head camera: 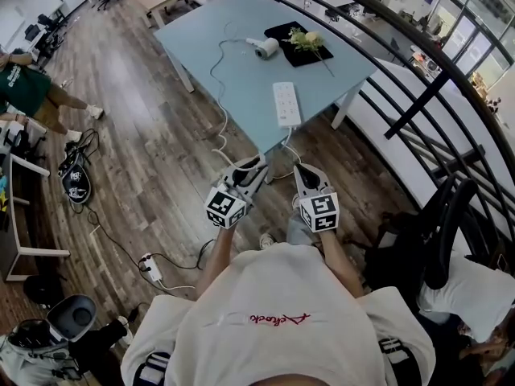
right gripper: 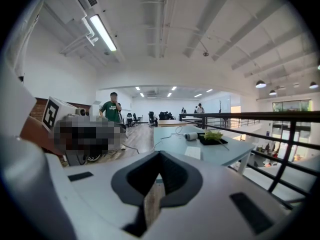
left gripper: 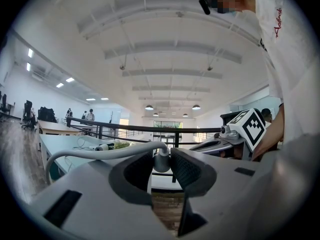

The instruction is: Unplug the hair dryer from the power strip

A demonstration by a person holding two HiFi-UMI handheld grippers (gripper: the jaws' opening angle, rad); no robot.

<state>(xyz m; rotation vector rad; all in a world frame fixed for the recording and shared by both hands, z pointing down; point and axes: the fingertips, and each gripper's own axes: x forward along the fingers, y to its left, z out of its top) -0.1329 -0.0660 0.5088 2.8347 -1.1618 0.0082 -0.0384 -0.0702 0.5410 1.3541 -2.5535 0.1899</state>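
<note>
Left hand-held gripper (head camera: pixel 256 166) is clamped on the hair dryer's plug (left gripper: pixel 161 163), with both pads pressing its grey body and the gripper held roughly level. Cord (left gripper: pixel 100 154) leaves the plug to the gripper's left. In the head view it climbs over the near-left edge of the table (head camera: pixel 338 71) and runs up the table to the hair dryer (head camera: pixel 265 48), which lies on its side at the far end beside a black tray (head camera: pixel 278 32) of flowers. The plug is in the air below and short of the table's near edge, clear of the power strip (head camera: pixel 286 103). No plug shows in the strip's sockets from above, so the unplugging looks done. The strip lies flat near the table's near edge with its long axis pointing away from the person. It is ahead of and above both grippers, lined up slightly closer to the right one. Its own lead drops off the edge between them. Right hand-held gripper (head camera: pixel 302 170) is tilted a little downward, jaws brought together with nothing in them and only floor showing through the slit. Likely next is setting the plug down. The left gripper has it, and the table edge lies ahead of and above it, so slack in the cord should allow that. One risk is the cord dragging the dryer if it is pulled back further.
</note>
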